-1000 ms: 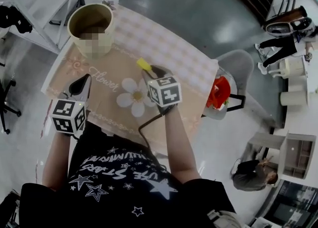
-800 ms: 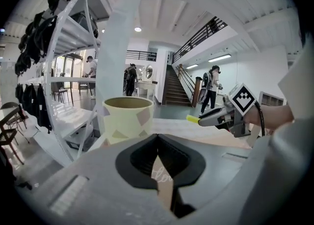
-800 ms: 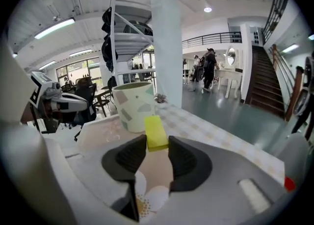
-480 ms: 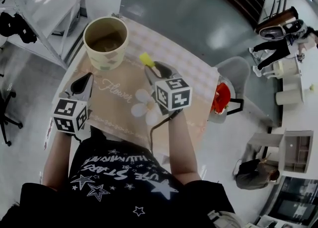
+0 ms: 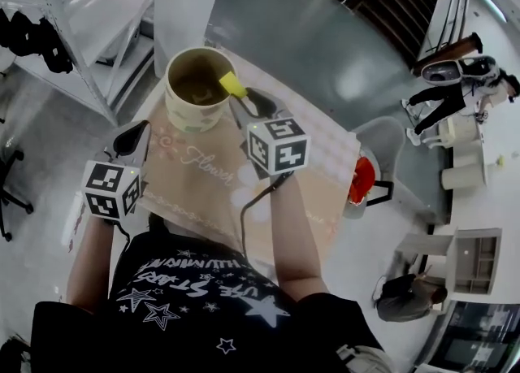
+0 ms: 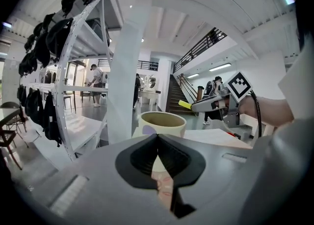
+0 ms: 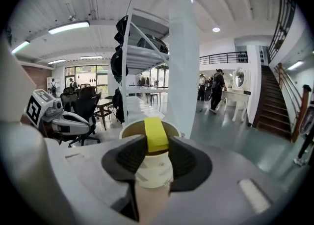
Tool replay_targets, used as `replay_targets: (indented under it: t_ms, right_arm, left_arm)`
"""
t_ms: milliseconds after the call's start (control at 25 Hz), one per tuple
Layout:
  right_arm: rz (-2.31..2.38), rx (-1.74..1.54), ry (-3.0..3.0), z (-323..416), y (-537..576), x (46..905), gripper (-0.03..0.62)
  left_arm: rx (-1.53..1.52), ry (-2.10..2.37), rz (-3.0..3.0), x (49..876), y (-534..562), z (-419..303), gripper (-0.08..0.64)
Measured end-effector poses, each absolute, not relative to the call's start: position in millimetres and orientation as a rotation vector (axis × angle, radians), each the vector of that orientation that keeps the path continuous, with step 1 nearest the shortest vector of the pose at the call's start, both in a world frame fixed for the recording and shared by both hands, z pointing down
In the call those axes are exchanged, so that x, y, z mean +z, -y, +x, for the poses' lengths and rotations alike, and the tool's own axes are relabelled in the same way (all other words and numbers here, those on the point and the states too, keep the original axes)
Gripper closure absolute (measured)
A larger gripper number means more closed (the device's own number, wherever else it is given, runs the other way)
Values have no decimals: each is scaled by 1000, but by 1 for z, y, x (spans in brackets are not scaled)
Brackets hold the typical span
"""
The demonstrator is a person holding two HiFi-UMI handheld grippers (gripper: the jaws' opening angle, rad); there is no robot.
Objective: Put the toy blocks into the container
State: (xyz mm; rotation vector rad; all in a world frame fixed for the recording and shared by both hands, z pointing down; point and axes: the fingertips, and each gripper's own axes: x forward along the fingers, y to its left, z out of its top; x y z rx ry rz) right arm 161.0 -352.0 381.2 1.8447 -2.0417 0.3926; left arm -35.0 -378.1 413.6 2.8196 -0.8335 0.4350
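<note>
A: Bright, even white light; ceiling tubes (image 7: 68,27) glow overhead and the glossy floor (image 5: 357,62) throws back a pale glare.
B: Strong fisheye bend, black corners in both gripper views. The yellow block (image 7: 156,135) is crisp; the left gripper (image 6: 157,138) looks soft near the lens
</note>
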Motion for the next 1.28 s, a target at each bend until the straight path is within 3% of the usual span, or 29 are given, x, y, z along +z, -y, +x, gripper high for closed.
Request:
replay_targets:
  t_ms: [800, 920, 1280]
  right_arm:
    - [1694, 380, 1886, 128, 431, 426, 445]
    - [1678, 353, 1857, 126, 435, 429, 402]
    - [1748, 387, 1845, 124, 429, 426, 402]
  left_arm:
    - [447, 802, 2773, 436, 426, -61, 551]
    - [453, 801, 2768, 439, 430, -64, 551]
    - [449, 767, 2768, 441, 436, -71, 551]
